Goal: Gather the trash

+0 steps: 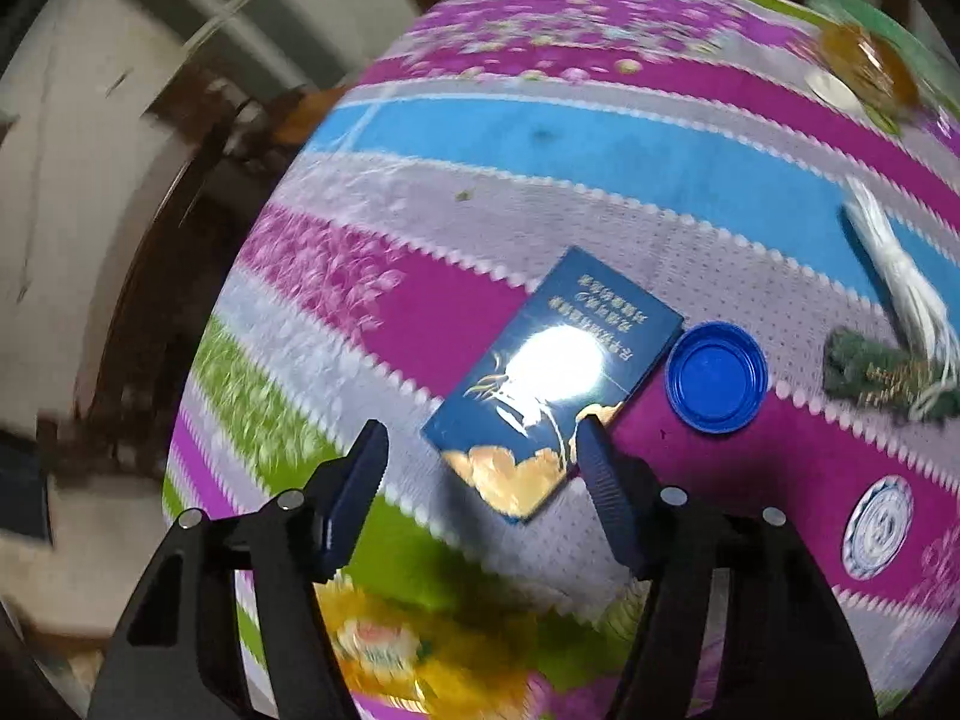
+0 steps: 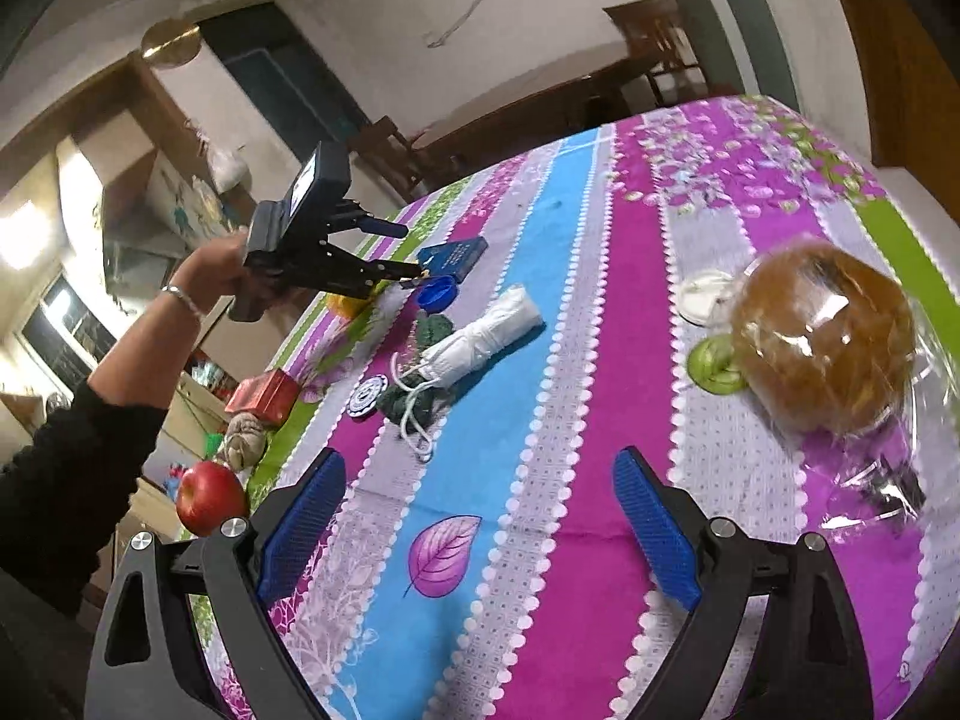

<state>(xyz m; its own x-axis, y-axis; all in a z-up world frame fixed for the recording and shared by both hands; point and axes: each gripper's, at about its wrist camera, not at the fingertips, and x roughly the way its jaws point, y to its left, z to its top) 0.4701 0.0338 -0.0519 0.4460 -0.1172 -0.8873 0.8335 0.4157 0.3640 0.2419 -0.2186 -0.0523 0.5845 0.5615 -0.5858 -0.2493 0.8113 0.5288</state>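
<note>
Claws both stand open: the left claw (image 1: 480, 450) hovers over a flat blue cardboard packet (image 1: 552, 384) lying on the striped floral desk (image 1: 600, 168), a round blue plastic cap (image 1: 717, 377) just beside it; the right claw (image 2: 480, 528) holds nothing above bare cloth

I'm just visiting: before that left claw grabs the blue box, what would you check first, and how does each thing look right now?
1. Left gripper jaws apart: ok.
2. Nothing held in it: ok.
3. Blue box between the fingers: not ok, only its corner.
4. Blue cap clear of the fingers: ok, it lies beside the box.
5. Right gripper out of the way: ok, open, far off.
6. Box empty, truly trash: cannot tell.
</note>
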